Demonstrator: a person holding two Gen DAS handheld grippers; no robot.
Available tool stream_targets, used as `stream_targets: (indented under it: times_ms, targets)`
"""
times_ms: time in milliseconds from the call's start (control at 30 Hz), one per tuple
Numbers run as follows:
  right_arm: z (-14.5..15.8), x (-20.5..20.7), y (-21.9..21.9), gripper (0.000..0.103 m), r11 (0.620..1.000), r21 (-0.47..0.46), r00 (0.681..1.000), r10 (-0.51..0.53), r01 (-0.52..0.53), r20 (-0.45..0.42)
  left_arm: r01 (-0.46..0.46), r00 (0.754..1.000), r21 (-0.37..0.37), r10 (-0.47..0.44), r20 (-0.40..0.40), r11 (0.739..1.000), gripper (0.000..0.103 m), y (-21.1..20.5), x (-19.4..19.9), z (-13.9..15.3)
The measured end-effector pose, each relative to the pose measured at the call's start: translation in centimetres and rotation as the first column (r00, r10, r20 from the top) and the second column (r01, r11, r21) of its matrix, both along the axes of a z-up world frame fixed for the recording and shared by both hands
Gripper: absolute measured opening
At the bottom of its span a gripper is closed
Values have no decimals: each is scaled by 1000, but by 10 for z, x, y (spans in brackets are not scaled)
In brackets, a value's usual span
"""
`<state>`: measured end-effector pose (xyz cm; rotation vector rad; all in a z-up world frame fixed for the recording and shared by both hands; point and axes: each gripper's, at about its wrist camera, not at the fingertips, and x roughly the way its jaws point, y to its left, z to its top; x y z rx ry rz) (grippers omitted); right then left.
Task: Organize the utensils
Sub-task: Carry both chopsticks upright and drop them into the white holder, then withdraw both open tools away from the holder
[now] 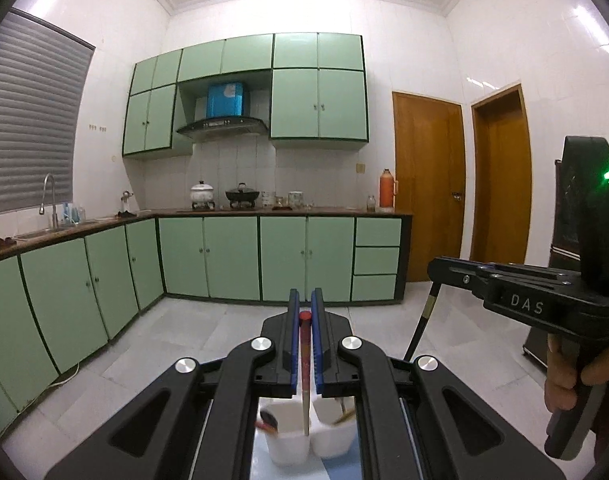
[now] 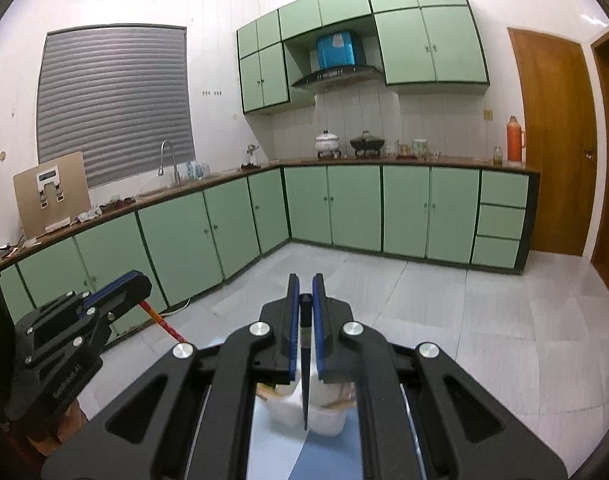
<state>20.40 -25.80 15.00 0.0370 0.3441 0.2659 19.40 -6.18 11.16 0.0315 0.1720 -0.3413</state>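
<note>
Left hand-held gripper (image 1: 305,300): blue pads closed tight on a red chopstick (image 1: 304,344). Red cap sits between the fingertips; the shaft runs back and down between the pads, its pale lower end hanging over a white holder (image 1: 288,440). From the right wrist view the same chopstick (image 2: 164,320) slants down out of the left hand-held gripper (image 2: 136,284).

Right hand-held gripper (image 2: 305,300): pads likewise clamped, on a black chopstick (image 2: 304,360). Dark tip between the fingertips, the shaft tapering down to a point over the holder (image 2: 324,416). From the left wrist view the black chopstick (image 1: 422,320), with a gold band, hangs slanting below the right hand-held gripper (image 1: 436,268), which a hand (image 1: 576,376) grips by the handle.

Holder: white, 2 compartments side by side, directly beneath both hand-held grippers, standing on a pale blue surface. A dark-and-red utensil (image 1: 269,420) leans in the left compartment; something brownish pokes from the right one, too blurred to name.

Beyond: white tiled floor (image 1: 204,332), green cabinets (image 1: 232,258) below a bench (image 1: 324,211) carrying pots and an orange flask (image 1: 386,188), a faucet (image 1: 50,196) on the left, 2 wooden doors (image 1: 428,188) on the right.
</note>
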Motion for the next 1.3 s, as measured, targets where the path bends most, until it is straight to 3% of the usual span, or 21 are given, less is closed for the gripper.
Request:
stream_targets:
  times_ms: [200, 433, 767, 900, 1000, 1100, 1200, 1300]
  targets:
    - [-5, 43, -8, 6, 1000, 7, 1000, -14, 14, 11, -16, 1000, 11, 16, -21, 1000, 6, -9, 39, -11]
    - [-52, 81, -10, 6, 1000, 1, 999, -18, 19, -49, -34, 996, 32, 37, -87, 999, 6, -15, 82, -51]
    - [-100, 99, -7, 9, 999, 18, 984, 29, -26, -174, -39, 977, 48, 48, -208, 998, 7, -8, 119, -93]
    - [-104, 94, -5, 10, 1000, 18, 982, 23, -20, -190, -43, 971, 25, 48, -235, 999, 15, -1, 122, -95]
    - [-97, 85, -10, 19, 999, 33, 985, -2, 8, -173, -49, 973, 11, 51, -225, 999, 26, 6, 115, -89]
    - [-89, 68, -20, 31, 998, 26, 988, -51, 55, -145, -65, 979, 1, 64, -192, 998, 40, 14, 105, -77]
    - [-85, 47, -31, 40, 995, 25, 987, -90, 94, -130, -79, 982, -5, 77, -174, 997, 46, 22, 91, -67]
    - [-84, 22, -39, 59, 992, 26, 985, -121, 125, -120, -97, 983, -12, 93, -159, 995, 62, 29, 71, -61]
